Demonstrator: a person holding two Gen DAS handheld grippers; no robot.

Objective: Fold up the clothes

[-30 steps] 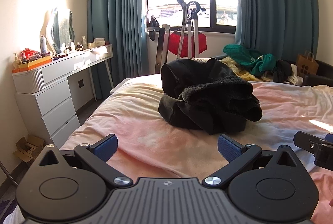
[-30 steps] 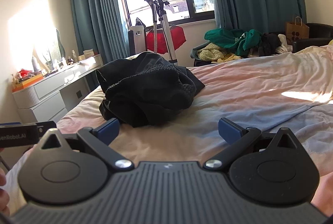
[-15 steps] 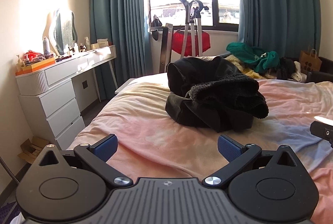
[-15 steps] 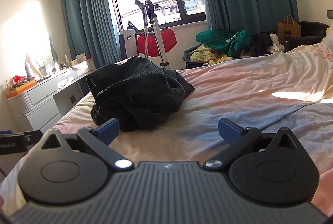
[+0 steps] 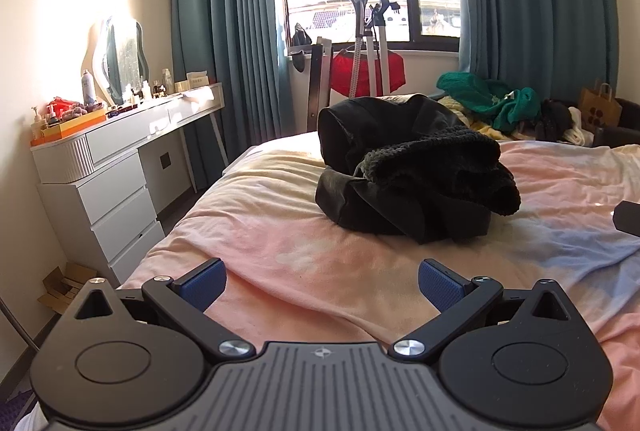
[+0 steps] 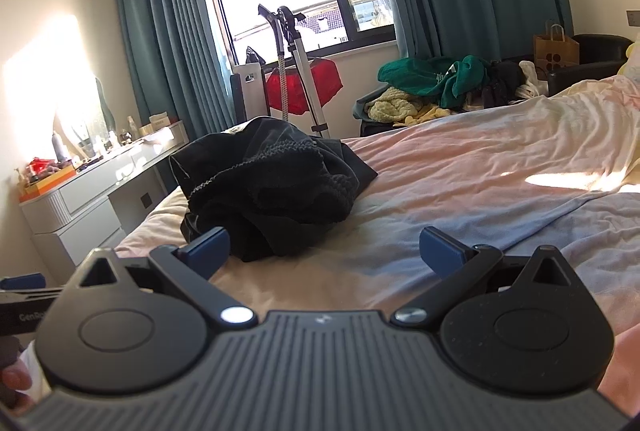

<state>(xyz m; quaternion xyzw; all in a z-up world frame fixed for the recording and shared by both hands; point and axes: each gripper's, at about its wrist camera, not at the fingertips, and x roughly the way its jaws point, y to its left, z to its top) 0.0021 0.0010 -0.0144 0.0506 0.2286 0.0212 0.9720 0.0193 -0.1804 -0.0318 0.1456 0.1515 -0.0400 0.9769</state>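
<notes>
A crumpled heap of black clothes (image 5: 412,183) lies on the bed (image 5: 280,239), a knitted piece on top of smoother fabric. My left gripper (image 5: 322,285) hovers open over the near bed edge, well short of the heap, nothing between its blue pads (image 5: 202,283). In the right wrist view the same black clothes (image 6: 272,187) sit ahead and to the left. My right gripper (image 6: 324,249) is open too and holds nothing, its left pad (image 6: 206,247) close in front of the heap.
A white dresser (image 5: 108,183) with bottles and a mirror stands left of the bed. By the window are a garment steamer (image 5: 370,43), a red item, and a chair piled with green and yellow clothes (image 6: 432,87). A paper bag (image 6: 556,49) sits at far right.
Both grippers have drifted slightly left and back; the heap sits further right in the left view. The right gripper has tilted, and its tip has slid towards the left view's right edge.
</notes>
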